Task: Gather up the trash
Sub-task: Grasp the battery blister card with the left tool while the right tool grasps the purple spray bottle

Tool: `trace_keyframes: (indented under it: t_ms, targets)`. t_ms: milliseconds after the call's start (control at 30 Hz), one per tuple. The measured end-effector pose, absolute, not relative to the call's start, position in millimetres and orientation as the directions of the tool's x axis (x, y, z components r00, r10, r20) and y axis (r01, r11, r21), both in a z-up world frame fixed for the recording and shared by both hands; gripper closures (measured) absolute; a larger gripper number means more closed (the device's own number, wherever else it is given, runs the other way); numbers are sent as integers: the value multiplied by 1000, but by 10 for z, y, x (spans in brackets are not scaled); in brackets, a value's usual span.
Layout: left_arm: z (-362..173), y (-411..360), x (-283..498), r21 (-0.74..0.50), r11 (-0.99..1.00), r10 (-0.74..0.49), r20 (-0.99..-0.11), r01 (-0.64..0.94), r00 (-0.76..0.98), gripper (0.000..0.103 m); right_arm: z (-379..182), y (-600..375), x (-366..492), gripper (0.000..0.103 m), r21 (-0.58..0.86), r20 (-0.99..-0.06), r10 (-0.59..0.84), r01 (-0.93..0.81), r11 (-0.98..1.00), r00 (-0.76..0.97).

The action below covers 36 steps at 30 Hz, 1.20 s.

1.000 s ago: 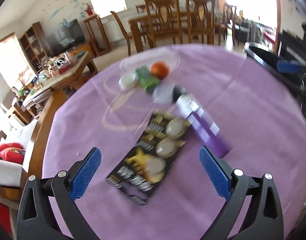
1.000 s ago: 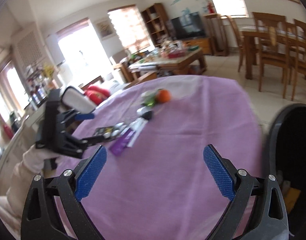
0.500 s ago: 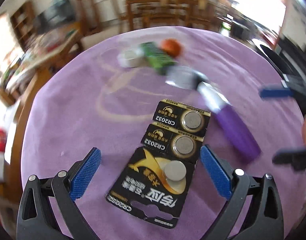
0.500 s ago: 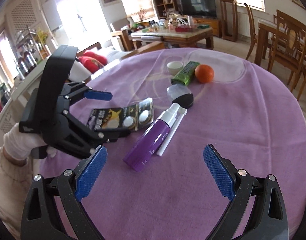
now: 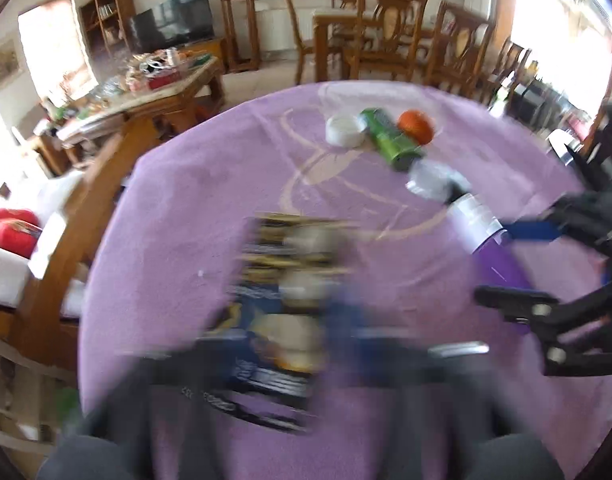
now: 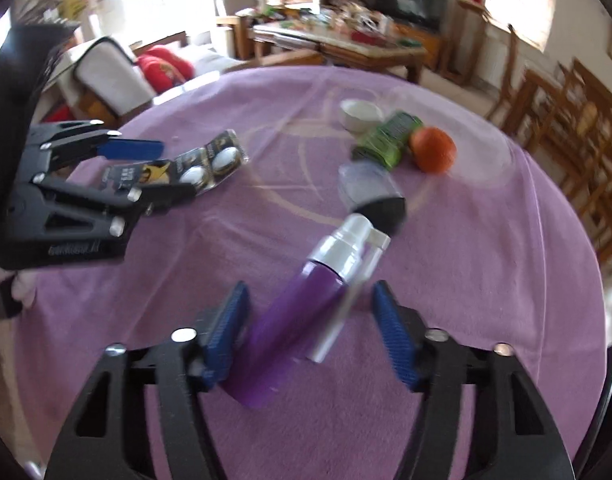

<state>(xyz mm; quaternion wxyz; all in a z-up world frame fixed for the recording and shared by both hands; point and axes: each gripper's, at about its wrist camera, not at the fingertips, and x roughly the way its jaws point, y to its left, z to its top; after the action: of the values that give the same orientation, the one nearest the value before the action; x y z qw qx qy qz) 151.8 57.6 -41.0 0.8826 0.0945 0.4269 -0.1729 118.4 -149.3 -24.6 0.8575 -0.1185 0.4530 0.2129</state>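
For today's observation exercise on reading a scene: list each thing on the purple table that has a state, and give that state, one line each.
Battery card: flat on the cloth, left gripper closing on its near end.
Purple spray bottle: lying on its side, between the closing jaws of the right gripper.
Green packet: lying down, beside the orange.
White cup: upright.
Clear cap: on its side.

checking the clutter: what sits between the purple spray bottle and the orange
In the right wrist view, a clear lid with a black cap lies between the purple spray bottle and the orange.
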Motion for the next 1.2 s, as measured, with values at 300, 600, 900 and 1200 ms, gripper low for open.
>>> trace_keyframes:
  t_ms: [300, 600, 900, 1200]
  targets:
    - [-420, 706, 1456, -2, 934, -215, -800, 356, 560, 89, -253, -1694, 1096, 71, 35, -810, 310, -485, 874, 498]
    - [-467, 566, 1494, 259, 918, 22, -789, 299, 614, 5, -229, -1773, 986, 71, 88, -804, 357, -498, 862, 475]
    - [-457, 904, 1500, 120, 945, -78, -821, 304, 565, 24, -212, -1782, 948, 71, 120, -798, 384, -502, 857, 465]
    - [-375, 791, 1391, 87, 947, -132, -772, 310, 622, 43, -73, -1925, 816, 71, 156, -744, 429, -492, 856, 512]
